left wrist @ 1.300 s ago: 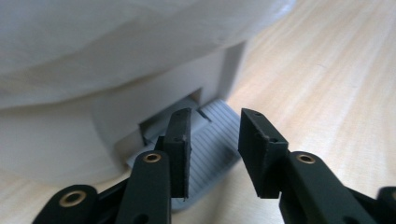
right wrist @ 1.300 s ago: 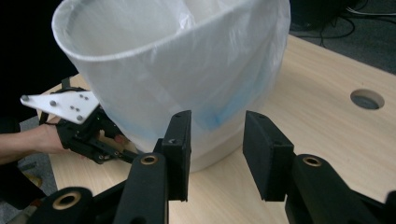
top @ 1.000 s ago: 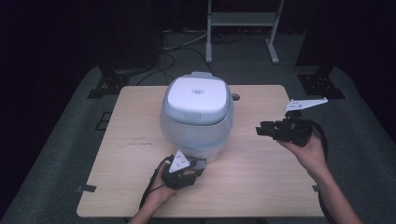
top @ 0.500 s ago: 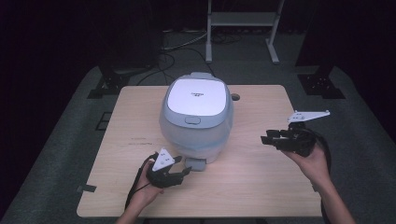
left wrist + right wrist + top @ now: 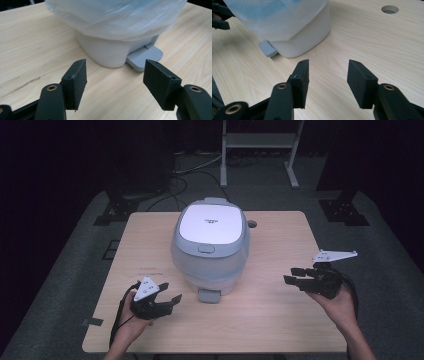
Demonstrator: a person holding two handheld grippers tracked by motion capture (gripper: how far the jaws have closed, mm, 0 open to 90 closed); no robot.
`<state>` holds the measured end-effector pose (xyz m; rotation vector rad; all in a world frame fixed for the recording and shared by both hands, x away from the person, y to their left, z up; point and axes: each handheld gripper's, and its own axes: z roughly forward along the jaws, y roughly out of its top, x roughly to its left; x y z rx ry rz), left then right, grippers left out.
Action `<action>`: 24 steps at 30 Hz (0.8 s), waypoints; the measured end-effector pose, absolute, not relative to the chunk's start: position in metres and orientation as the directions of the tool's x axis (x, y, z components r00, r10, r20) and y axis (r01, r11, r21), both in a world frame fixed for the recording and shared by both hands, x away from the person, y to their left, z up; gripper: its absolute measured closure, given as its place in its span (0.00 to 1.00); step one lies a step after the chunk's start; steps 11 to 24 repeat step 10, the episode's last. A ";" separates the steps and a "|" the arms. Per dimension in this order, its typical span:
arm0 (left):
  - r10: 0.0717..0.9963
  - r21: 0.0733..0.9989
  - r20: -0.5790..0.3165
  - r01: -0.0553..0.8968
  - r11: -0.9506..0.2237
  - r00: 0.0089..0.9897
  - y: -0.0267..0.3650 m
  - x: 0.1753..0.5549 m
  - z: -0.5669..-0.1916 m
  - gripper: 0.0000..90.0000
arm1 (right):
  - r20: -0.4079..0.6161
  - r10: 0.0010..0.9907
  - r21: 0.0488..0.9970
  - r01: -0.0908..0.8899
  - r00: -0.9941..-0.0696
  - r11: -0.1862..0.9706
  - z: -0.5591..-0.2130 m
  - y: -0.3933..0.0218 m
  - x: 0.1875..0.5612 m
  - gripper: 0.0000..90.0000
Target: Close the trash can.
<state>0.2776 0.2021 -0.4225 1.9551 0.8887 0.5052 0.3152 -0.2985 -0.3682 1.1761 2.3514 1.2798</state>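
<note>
A white bin (image 5: 210, 250) with a shut pale lid and a clear plastic liner stands at the middle of the wooden table (image 5: 280, 320). A grey pedal (image 5: 209, 295) sticks out at its front base. My left gripper (image 5: 169, 292) is held low, left of the pedal, and points toward it. Its jaws have just been opening and stand open with nothing between them. The left gripper view shows the left gripper (image 5: 115, 67) facing the pedal (image 5: 145, 56) and the bin (image 5: 112, 50). My right gripper (image 5: 291, 275) hovers right of the bin, its jaws also just opening and open with nothing in them. In the right gripper view the right gripper (image 5: 328, 66) sits over bare wood, near the bin (image 5: 304, 37).
A round cable hole (image 5: 251, 224) lies in the table behind the bin on the right, also seen as the hole (image 5: 390, 9) in the right gripper view. A metal stand (image 5: 257, 140) and cables sit on the dark floor beyond the far edge.
My left gripper drew back to the left, away from the pedal, and its jaws widened. My right gripper sank lower and nearer the table's front, with its jaws a little wider.
</note>
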 end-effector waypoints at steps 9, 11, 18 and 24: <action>0.770 0.867 -0.014 0.392 -0.309 0.638 0.214 0.275 -0.426 0.34 | 0.181 0.745 0.772 0.562 -0.642 0.297 -0.385 -0.302 0.304 0.45; 0.770 0.867 -0.014 0.392 -0.309 0.638 0.214 0.275 -0.426 0.34 | 0.179 0.746 0.774 0.560 -0.642 0.296 -0.387 -0.302 0.303 0.44; 0.770 0.867 -0.014 0.392 -0.309 0.638 0.214 0.275 -0.426 0.34 | 0.179 0.746 0.774 0.560 -0.642 0.296 -0.387 -0.302 0.303 0.44; 0.770 0.867 -0.014 0.392 -0.309 0.638 0.214 0.275 -0.426 0.34 | 0.179 0.746 0.774 0.560 -0.642 0.296 -0.387 -0.302 0.303 0.44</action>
